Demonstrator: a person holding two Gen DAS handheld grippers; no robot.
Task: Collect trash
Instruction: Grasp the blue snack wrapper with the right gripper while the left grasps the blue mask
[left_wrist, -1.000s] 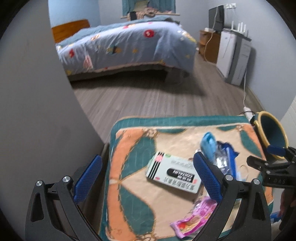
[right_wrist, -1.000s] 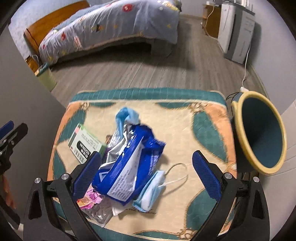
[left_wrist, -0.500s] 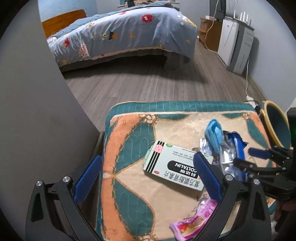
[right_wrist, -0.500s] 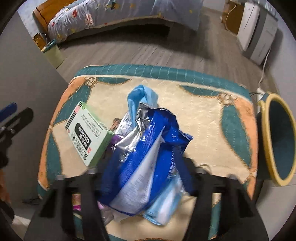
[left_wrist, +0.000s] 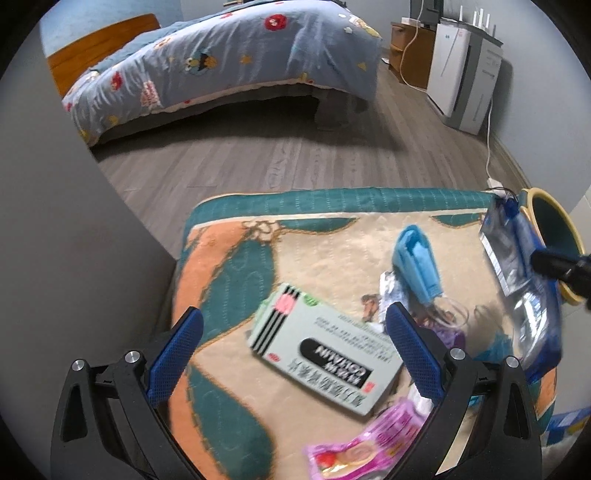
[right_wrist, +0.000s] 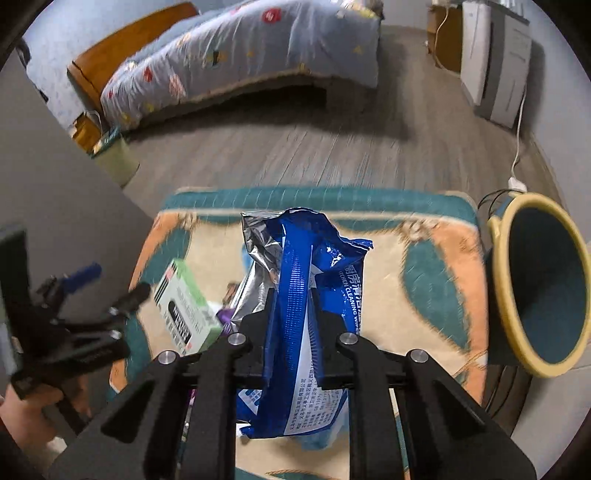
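My right gripper (right_wrist: 293, 299) is closing its jaws on a crumpled blue wipes packet (right_wrist: 295, 251); the pads press its sides and it hangs lifted above the quilted cushion top (right_wrist: 436, 258). In the left wrist view the same packet (left_wrist: 524, 273) hangs near the yellow-rimmed teal bin (left_wrist: 557, 236). My left gripper (left_wrist: 291, 314) stands open just above a green-and-white medicine box (left_wrist: 325, 350) with nothing between its fingers. A pink wrapper (left_wrist: 362, 446), a folded blue face mask (left_wrist: 417, 262) and clear plastic scraps lie on the cushion.
The bin (right_wrist: 543, 280) stands right of the cushion. A grey wall (left_wrist: 74, 258) closes off the left side. Beyond lie wooden floor, a bed (left_wrist: 229, 62), white cabinets (left_wrist: 465, 81), a floor cable with socket (left_wrist: 495, 182) and a small pale bin (right_wrist: 118, 158).
The right gripper has gone from wide open to shut on the blue packet and lifted it toward the bin. The left gripper has come down closer to the medicine box.
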